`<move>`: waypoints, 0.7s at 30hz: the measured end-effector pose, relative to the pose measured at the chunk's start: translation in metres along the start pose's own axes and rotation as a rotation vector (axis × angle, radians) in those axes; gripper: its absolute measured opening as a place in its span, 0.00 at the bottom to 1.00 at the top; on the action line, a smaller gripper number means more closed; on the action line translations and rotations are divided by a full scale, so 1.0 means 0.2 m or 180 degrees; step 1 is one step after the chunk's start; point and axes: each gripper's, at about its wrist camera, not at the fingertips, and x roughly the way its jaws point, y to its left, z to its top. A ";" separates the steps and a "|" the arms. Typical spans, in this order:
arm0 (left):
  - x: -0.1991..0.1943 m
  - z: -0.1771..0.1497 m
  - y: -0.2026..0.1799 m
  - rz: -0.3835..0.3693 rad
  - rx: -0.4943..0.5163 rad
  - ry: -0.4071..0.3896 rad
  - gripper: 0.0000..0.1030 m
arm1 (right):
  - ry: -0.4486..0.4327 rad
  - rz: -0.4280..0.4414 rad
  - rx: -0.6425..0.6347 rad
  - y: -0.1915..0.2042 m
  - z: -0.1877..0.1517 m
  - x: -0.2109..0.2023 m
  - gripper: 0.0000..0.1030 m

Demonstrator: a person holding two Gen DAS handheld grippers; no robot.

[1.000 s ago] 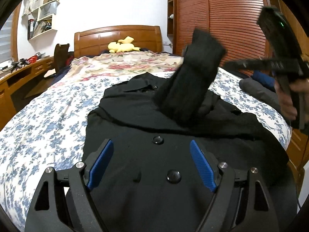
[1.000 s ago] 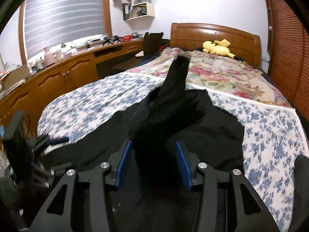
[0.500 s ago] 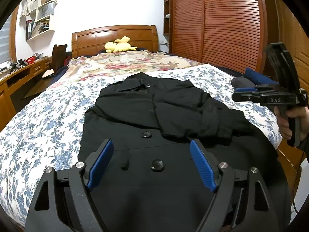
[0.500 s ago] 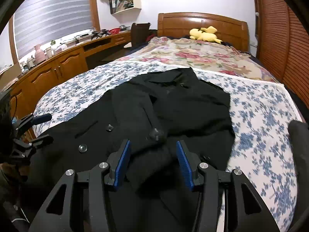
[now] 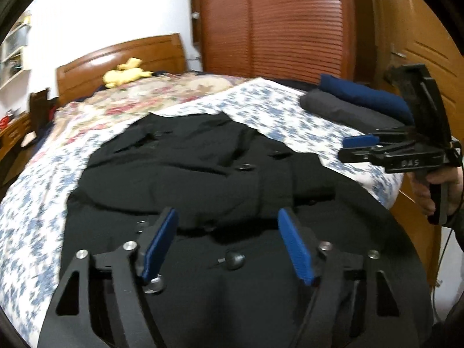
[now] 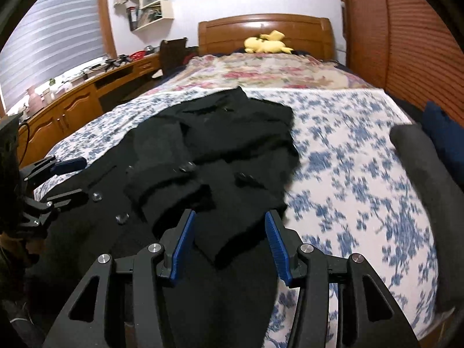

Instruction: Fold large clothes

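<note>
The large black buttoned coat (image 5: 203, 174) lies front-up on the bed with the blue-flowered white sheet (image 6: 348, 174), collar toward the curved wooden headboard (image 6: 264, 29), hem toward the foot end where the person stands. A second ago the right tongs (image 6: 229, 246) held the coat's right sleeve (image 6: 162, 168) raised above the body. That sleeve now rests across the chest, its cuff end near the row of buttons, slightly rumpled. Half a second ago it was already down; since then the right tongs have drawn back toward the coat's right edge.

Tong state:
- Right tongs: released, blue pads spread, nothing between them, hovering over the lower right front of the coat.
- Left tongs (image 5: 229, 246): released, pads wide apart, hovering over the coat's lower front, a loose-looking round button (image 5: 235, 259) visible between the fingers. No contact with the cloth can be confirmed.

Task meaning: one sleeve fold appears complete. The left side of the coat is spread flat toward the desk side, so the matching fold on that side is the probable next step, followed by folding the hem up.

Also present: a yellow plush toy (image 6: 266, 45) at the headboard, and a rolled grey garment (image 5: 342, 110) and dark blue garment (image 5: 365, 95) stacked at the right bed edge, apart from the coat.
</note>
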 end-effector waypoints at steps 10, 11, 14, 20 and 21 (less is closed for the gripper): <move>0.27 0.06 -0.19 -0.0370 0.0208 0.0293 0.54 | 0.0011 -0.0010 0.0158 -0.01 -0.05 0.01 0.50; 0.30 0.07 -0.20 -0.0394 0.0221 0.0320 0.54 | 0.0013 -0.0027 0.0159 -0.01 -0.05 0.01 0.50; 0.34 0.07 -0.22 -0.0415 0.0256 0.0374 0.54 | 0.0003 -0.0044 0.0201 -0.01 -0.07 0.01 0.50; 0.42 0.08 -0.24 -0.0232 0.0272 0.0436 0.54 | 0.0018 -0.0062 0.0259 -0.02 -0.07 -0.01 0.50; 0.43 0.07 -0.24 -0.0174 0.0301 0.0457 0.54 | 0.0016 -0.0072 0.0254 -0.02 -0.07 -0.01 0.50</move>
